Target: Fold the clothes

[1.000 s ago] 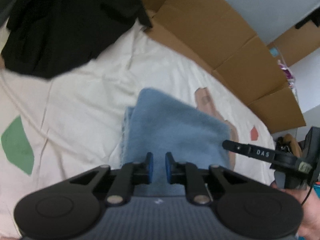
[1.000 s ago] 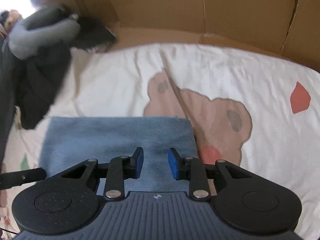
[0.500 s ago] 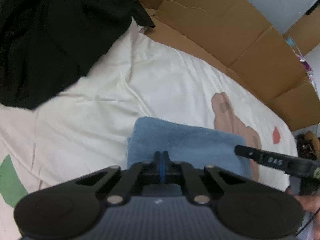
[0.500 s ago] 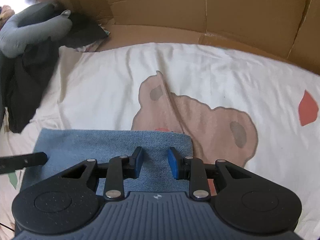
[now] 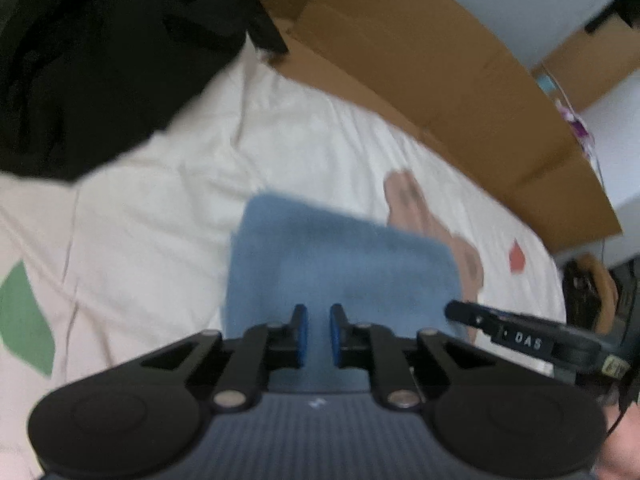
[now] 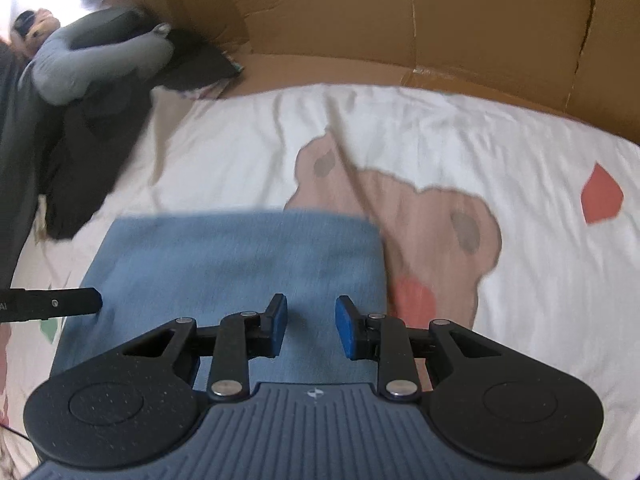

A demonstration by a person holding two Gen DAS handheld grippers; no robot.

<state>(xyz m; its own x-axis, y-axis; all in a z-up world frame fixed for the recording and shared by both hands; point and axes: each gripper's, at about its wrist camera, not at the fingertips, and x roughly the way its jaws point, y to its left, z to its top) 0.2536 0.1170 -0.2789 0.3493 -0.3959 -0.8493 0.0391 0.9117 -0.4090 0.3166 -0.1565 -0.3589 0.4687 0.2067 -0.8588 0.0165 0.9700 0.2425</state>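
A folded blue denim garment (image 5: 340,264) lies flat on the cream sheet; it also shows in the right wrist view (image 6: 240,264). My left gripper (image 5: 318,334) hovers over its near edge with a small gap between the blue pads, holding nothing. My right gripper (image 6: 311,326) is open wider over the garment's near right part, empty. The right gripper's finger (image 5: 516,334) shows at the right of the left wrist view, and a left finger (image 6: 52,304) at the left of the right wrist view.
A pile of black clothes (image 5: 92,64) lies at the far left, with a grey garment (image 6: 92,60) on top. A cardboard wall (image 6: 400,20) stands along the far side. The sheet (image 6: 520,280) carries a bear print and coloured patches.
My left gripper, open a second ago, shut half a second ago and is now open again. Both grippers shifted slightly over the blue garment, which stays on the sheet.
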